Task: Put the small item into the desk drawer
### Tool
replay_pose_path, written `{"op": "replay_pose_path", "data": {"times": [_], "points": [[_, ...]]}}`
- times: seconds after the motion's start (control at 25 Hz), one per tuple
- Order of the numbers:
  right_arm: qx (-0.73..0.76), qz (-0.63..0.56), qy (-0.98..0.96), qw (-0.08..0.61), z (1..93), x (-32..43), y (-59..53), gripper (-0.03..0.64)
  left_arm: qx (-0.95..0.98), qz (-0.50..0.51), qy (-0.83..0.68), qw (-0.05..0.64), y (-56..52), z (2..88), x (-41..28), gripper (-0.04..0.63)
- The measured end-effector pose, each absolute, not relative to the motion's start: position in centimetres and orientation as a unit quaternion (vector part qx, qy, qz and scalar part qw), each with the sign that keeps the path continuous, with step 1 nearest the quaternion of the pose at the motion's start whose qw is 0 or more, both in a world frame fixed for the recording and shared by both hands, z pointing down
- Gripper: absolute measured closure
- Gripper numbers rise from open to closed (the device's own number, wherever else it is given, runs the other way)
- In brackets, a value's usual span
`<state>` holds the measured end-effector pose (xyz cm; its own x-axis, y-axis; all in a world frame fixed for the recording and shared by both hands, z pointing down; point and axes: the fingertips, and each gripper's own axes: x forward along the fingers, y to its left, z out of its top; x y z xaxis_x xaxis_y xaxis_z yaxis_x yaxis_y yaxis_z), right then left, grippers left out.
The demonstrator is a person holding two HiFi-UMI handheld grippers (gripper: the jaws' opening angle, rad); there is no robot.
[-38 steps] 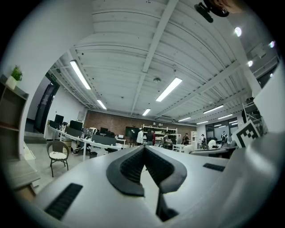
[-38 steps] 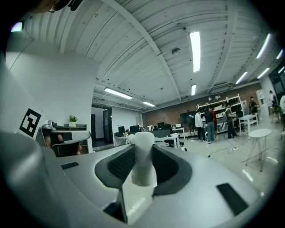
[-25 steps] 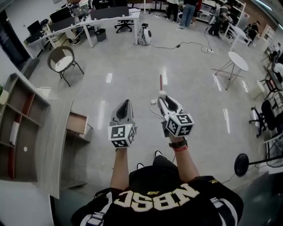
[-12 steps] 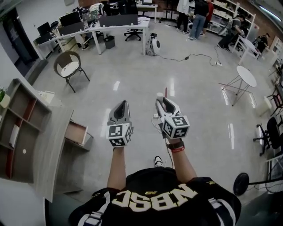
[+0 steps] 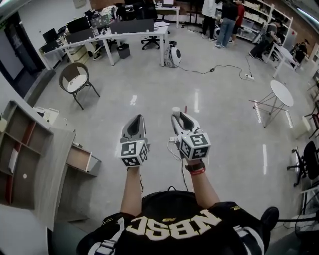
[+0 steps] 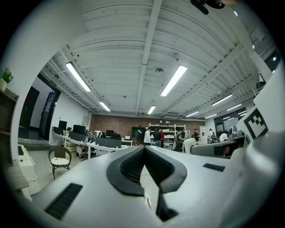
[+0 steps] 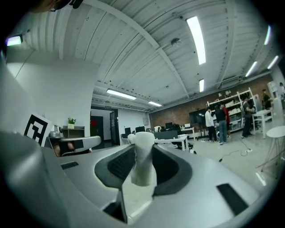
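Observation:
A small white cylinder [image 7: 143, 156] stands upright between the pads of my right gripper [image 5: 177, 114], which is shut on it; its top shows in the head view as the white item [image 5: 175, 109]. My left gripper [image 5: 135, 120] is held level beside it, jaws shut with nothing between them, and it also fills the left gripper view [image 6: 144, 149]. The wooden desk [image 5: 52, 164] is at the left, and its drawer [image 5: 79, 158] stands pulled out, well to the left of both grippers.
An open shelf unit [image 5: 20, 149] stands left of the desk. A brown chair [image 5: 76, 79], long white tables [image 5: 127, 30], a round white table [image 5: 281, 92] and floor cables [image 5: 219, 67] lie ahead. People stand by the far shelves [image 5: 224, 12].
Both grippers have travelled together across the floor with the white item still held. The desk and its open drawer have slid lower and nearer in the head view.

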<state>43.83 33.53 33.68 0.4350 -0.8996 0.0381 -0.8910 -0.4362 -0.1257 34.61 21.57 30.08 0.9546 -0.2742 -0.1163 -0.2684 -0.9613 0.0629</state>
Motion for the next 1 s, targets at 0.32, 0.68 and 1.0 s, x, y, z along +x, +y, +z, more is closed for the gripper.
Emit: {"op": "replay_pose_path", "data": {"times": [0.32,0.68,1.0], "points": [[-0.817,-0.070,0.571,0.044,35.0,45.1,31.0,0.486,0.980,-0.038,-0.194,0.025,20.0,32.6,34.3,0.581],[-0.742,-0.113,0.661,0.021,39.4,40.2,18.7,0.486,0.953,-0.020,-0.299,0.049,11.1,36.4,27.7,0.581],[-0.652,-0.097,0.752,0.004,38.1,31.0,2.7,0.486,0.912,-0.043,-0.405,0.052,-1.5,35.3,18.0,0.583]]}}
